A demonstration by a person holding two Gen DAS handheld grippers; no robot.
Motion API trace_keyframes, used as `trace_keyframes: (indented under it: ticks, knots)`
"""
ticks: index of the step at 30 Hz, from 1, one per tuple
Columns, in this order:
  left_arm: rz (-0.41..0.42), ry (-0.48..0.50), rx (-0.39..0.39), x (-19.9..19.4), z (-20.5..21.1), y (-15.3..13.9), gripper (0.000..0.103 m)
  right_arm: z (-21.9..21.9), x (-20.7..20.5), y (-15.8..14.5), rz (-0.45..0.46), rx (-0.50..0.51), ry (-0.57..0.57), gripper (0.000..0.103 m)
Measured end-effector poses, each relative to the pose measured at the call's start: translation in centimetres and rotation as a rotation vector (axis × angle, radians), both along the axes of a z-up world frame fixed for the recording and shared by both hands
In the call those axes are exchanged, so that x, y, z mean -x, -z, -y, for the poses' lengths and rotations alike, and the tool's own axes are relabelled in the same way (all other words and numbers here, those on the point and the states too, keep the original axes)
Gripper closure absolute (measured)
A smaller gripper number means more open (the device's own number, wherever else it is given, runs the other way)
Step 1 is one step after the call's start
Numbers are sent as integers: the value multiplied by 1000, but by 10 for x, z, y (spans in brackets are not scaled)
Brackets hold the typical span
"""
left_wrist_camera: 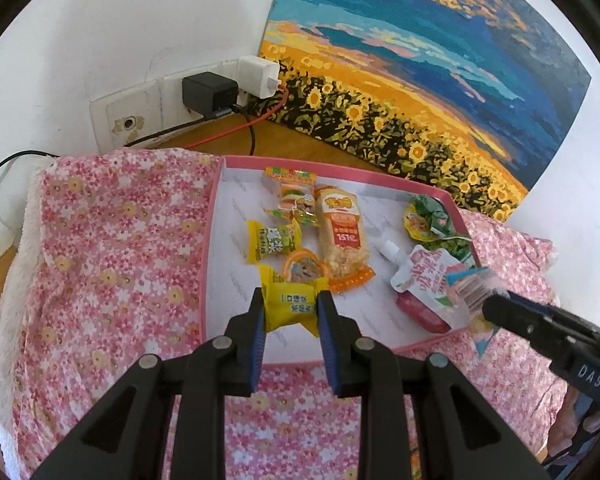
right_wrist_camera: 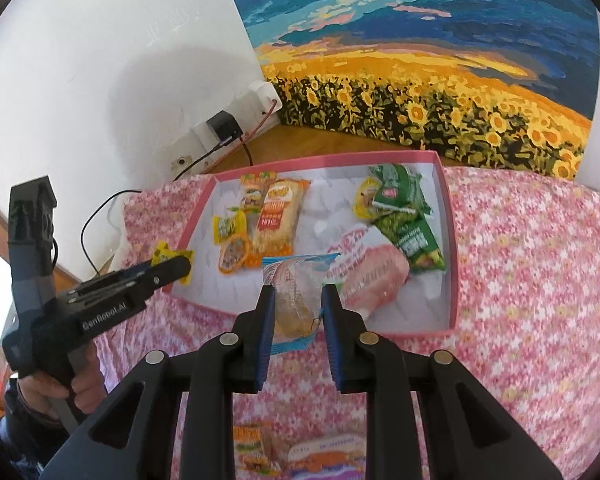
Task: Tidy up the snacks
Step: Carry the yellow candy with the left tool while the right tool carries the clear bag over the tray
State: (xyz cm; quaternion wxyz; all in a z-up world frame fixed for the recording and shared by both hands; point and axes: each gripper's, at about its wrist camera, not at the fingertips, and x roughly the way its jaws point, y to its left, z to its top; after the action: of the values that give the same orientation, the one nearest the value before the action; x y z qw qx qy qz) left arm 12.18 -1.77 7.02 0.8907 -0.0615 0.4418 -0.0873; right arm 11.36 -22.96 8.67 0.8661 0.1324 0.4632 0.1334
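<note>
Your left gripper [left_wrist_camera: 290, 300] is pinching a small yellow crinkly candy packet [left_wrist_camera: 290, 303] between its blue pads, and it hangs over the near edge of the shallow pink cardboard box with a white lining [left_wrist_camera: 212, 216]. The pinch sits low on a slick wrapper — if it slackens before the packet is well past that rim, I'd expect it to land on the pink flowered quilt [left_wrist_camera: 112, 264] to the tongs' left, not inside. Just beyond these fingertips lie a round orange-rimmed jelly cup [left_wrist_camera: 302, 269] and a long orange bag of puffed rice cake [left_wrist_camera: 342, 236], so a drop straight ahead would likely pile snacks on snacks and nudge the cup. Farther right, your right gripper [right_wrist_camera: 298, 308] is clamped on a clear plastic pastry packet with blue sealed ends [right_wrist_camera: 296, 292], held over the near wall of the same box. Right beside its right finger lies a pink-and-white spouted drink pouch [right_wrist_camera: 364, 272], with green crinkly snack bags [right_wrist_camera: 410, 236] beyond it; lowering here could press the pastry onto the pouch — the soft filling would likely squash. The two tongs are well apart now, but both aim at one box, and crossing paths could knock the light cardboard across the yielding quilt.
</note>
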Motion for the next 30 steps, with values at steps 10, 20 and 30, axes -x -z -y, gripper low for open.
trace_keyframes:
  ticks: [10, 20, 30]
  knots:
    - [-26, 10, 1, -12, 4, 13, 78, -3, -33, 9, -13, 12, 10, 79]
    - [-37, 6, 0, -27, 3, 20, 78, 0, -59, 21, -34, 16, 36, 79]
    - [-47, 7, -13, -45, -3, 39, 78, 4, -76, 36, -58, 13, 61, 79]
